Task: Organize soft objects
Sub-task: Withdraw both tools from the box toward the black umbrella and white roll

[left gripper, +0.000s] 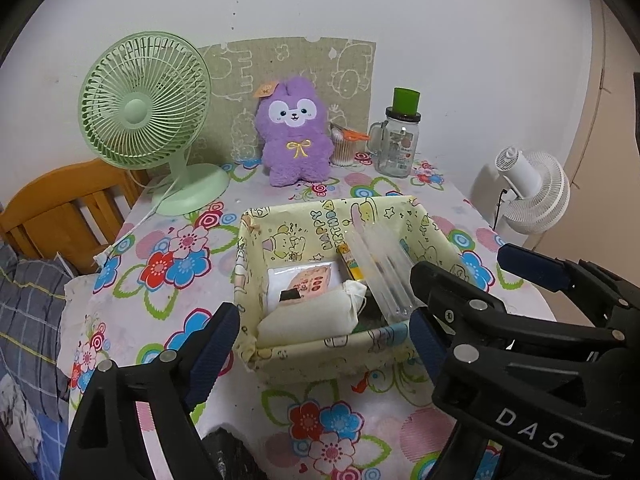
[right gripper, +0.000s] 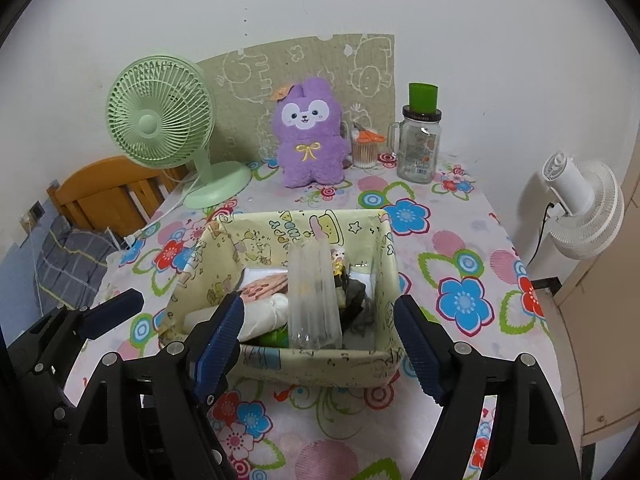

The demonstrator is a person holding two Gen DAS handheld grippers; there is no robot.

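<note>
Tablecloth printed with bright flowers covers the table, which stands against a white wall. At the back, a green desk fan sits upper left, a purple plush rabbit centre, a glass mug jar to its right. The fabric storage box, mid-frame, holds a cream cloth bundle and clear plastic packaging. Left gripper and right gripper both stand apart, empty, before the box.
</note>
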